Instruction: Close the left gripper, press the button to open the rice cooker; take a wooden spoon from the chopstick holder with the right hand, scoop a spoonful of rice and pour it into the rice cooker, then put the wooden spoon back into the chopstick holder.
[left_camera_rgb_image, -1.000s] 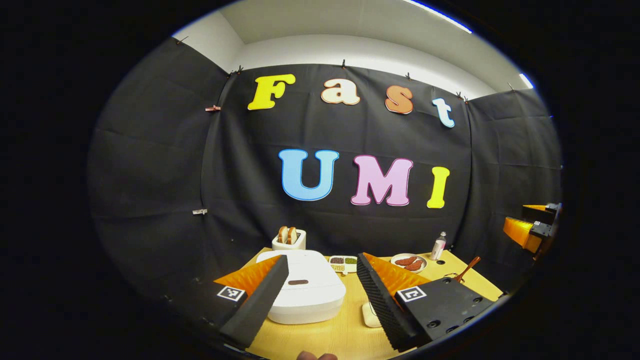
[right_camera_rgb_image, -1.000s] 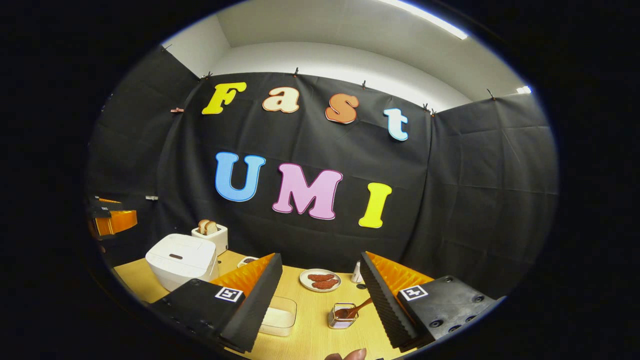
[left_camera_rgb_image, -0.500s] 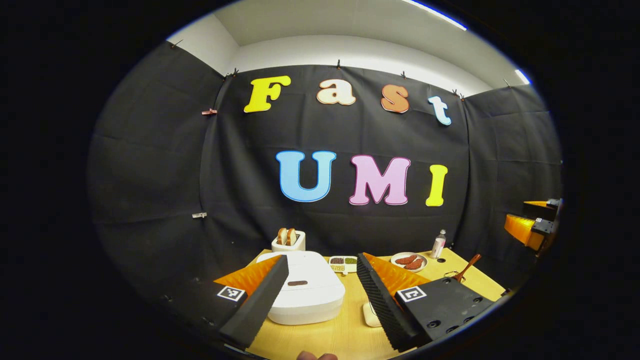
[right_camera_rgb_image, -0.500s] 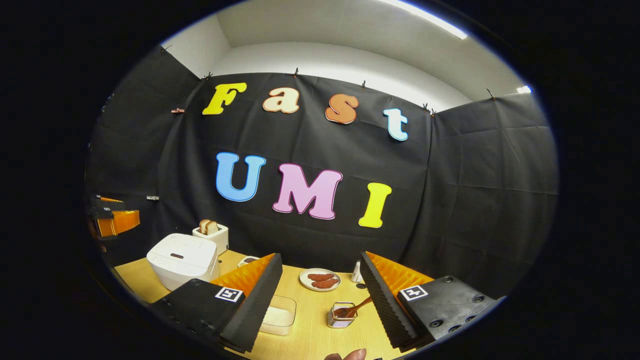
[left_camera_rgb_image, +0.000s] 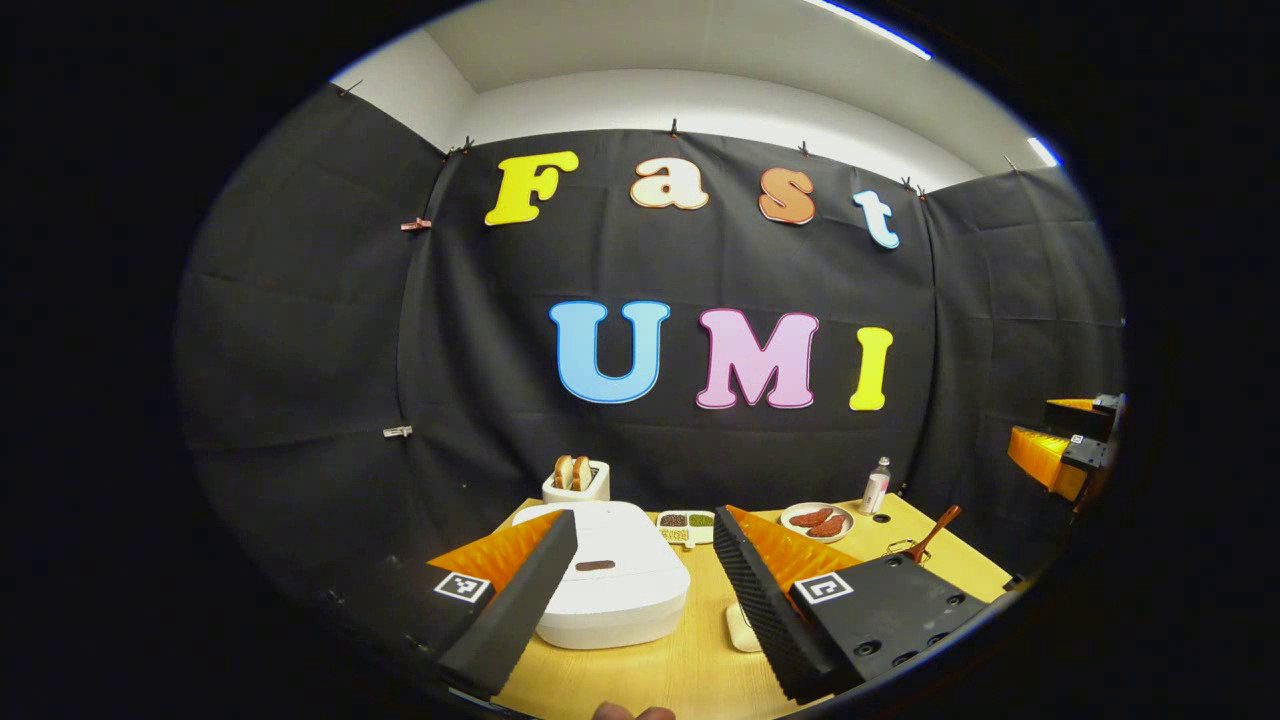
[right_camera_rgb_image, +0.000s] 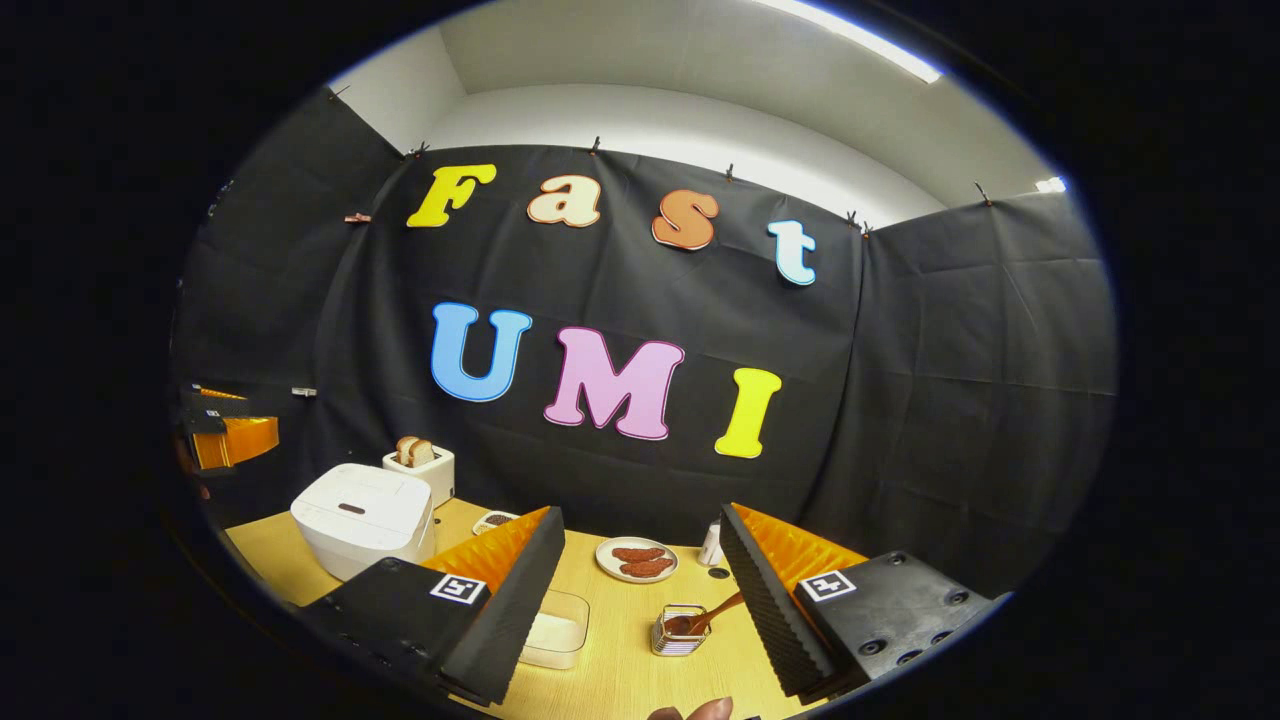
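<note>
Booth walled in black cloth, with a light wooden table (left_camera_rgb_image: 690, 670) as the work surface. In the left gripper view, the left gripper (left_camera_rgb_image: 640, 590) is held above the table with its fingers spread wide, holding nothing. The white rice cooker (left_camera_rgb_image: 620, 585) sits between and beyond them, lid down, its dark button (left_camera_rgb_image: 595, 566) on top. A toaster (left_camera_rgb_image: 577, 483) stands behind it.

In the right gripper view, the right gripper (right_camera_rgb_image: 640, 590) is likewise wide open and empty. The wooden spoon (right_camera_rgb_image: 712, 617) leans in the chopstick holder (right_camera_rgb_image: 678, 632) between its fingers. A clear container of rice (right_camera_rgb_image: 553, 632) sits left of the holder, and a plate (right_camera_rgb_image: 637, 560) lies farther back.
</note>
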